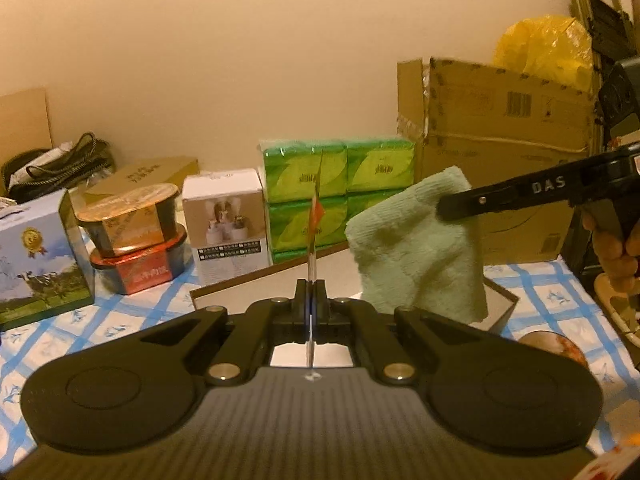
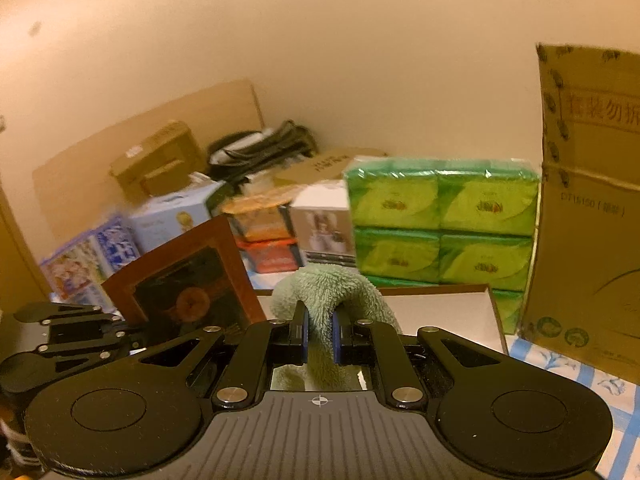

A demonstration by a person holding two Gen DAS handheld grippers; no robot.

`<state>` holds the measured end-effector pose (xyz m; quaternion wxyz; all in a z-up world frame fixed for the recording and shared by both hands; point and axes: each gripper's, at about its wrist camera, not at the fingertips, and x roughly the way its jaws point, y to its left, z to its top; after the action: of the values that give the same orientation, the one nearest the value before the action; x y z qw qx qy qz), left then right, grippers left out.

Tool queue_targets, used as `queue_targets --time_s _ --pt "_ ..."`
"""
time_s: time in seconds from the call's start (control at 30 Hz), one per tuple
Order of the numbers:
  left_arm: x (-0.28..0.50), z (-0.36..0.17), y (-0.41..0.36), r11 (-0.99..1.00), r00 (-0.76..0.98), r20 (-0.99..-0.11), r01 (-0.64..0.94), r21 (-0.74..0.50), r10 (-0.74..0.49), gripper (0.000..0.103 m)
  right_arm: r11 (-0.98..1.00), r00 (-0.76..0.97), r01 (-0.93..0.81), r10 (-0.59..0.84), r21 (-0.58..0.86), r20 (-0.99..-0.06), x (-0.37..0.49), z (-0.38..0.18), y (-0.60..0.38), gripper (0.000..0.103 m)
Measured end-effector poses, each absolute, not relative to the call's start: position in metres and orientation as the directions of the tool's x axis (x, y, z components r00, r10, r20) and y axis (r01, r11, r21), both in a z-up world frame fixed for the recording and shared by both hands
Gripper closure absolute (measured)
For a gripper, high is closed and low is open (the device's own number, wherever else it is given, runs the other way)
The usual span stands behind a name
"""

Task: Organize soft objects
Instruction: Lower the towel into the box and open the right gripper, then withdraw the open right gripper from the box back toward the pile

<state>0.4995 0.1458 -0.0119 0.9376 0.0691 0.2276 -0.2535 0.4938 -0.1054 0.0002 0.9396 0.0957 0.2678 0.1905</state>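
Left wrist view: the left gripper [image 1: 311,300] has its fingers pressed together on a thin flat card [image 1: 313,232] seen edge-on, standing upright between the pads with a reddish patch near its top. In the right wrist view this looks to be the brown lid [image 2: 188,276] with a dark picture on its face, held up at the left, though the blur there makes that link uncertain.

The right gripper [image 1: 448,210] comes in from the right side of the left wrist view, its black fingers closed on the upper corner of a pale green cloth [image 1: 416,248]. The cloth hangs free in the air, draped downward, above the open box [image 1: 500,304] that sits on the blue-and-white checked tablecloth [image 1: 560,292]. In the right wrist view the right gripper [image 2: 320,340] pinches the cloth [image 2: 324,284] between its blue pads, nearly closed, with the fabric looping up over the fingertips and a fold trailing down between them. The pale inside of the box [image 2: 444,312] lies just beyond and below.

Behind the box stands a stack of green tissue packs [image 1: 340,196], with a large cardboard carton [image 1: 500,148] to its right and a white carton [image 1: 226,220], two stacked round tubs [image 1: 136,236] and a milk box [image 1: 36,256] to its left. A yellow bag [image 1: 544,48] sits above the cardboard carton.
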Motion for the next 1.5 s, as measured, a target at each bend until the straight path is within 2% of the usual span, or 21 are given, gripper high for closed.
queue_targets --time_s 0.13,0.23,0.27,0.3,0.37,0.43,0.77,1.5 --pt "0.523 -0.029 0.132 0.865 0.741 -0.516 0.501 0.000 -0.429 0.102 0.927 0.788 -0.254 0.365 0.277 -0.496 0.520 -0.016 -0.106 0.092" --pt "0.539 -0.040 0.121 0.870 0.723 -0.556 0.493 -0.004 -0.411 0.094 0.940 0.790 -0.208 0.325 0.271 -0.520 0.537 -0.027 -0.108 0.088" --pt "0.543 -0.043 0.118 0.873 0.719 -0.566 0.487 -0.003 -0.403 0.085 0.947 0.779 -0.193 0.306 0.256 -0.547 0.543 -0.031 -0.107 0.078" --pt "0.547 -0.046 0.116 0.872 0.710 -0.577 0.490 -0.008 -0.404 0.081 0.948 0.770 -0.193 0.305 0.252 -0.561 0.546 -0.035 -0.108 0.065" --pt "0.551 -0.050 0.112 0.873 0.701 -0.593 0.488 -0.007 -0.396 0.080 0.942 0.763 -0.200 0.322 0.270 -0.561 0.547 -0.042 -0.112 0.050" --pt "0.552 -0.052 0.110 0.873 0.697 -0.603 0.488 0.005 -0.387 0.080 0.941 0.758 -0.197 0.323 0.274 -0.566 0.545 -0.044 -0.116 0.043" --pt "0.538 -0.043 0.128 0.895 0.703 -0.616 0.446 -0.006 -0.355 0.080 0.922 0.704 -0.206 0.372 0.328 -0.605 0.512 -0.046 -0.135 0.042" --pt "0.431 0.016 0.181 0.931 0.756 -0.563 0.357 -0.075 -0.335 0.080 0.888 0.687 -0.328 0.458 0.321 -0.563 0.415 -0.010 -0.151 0.042"
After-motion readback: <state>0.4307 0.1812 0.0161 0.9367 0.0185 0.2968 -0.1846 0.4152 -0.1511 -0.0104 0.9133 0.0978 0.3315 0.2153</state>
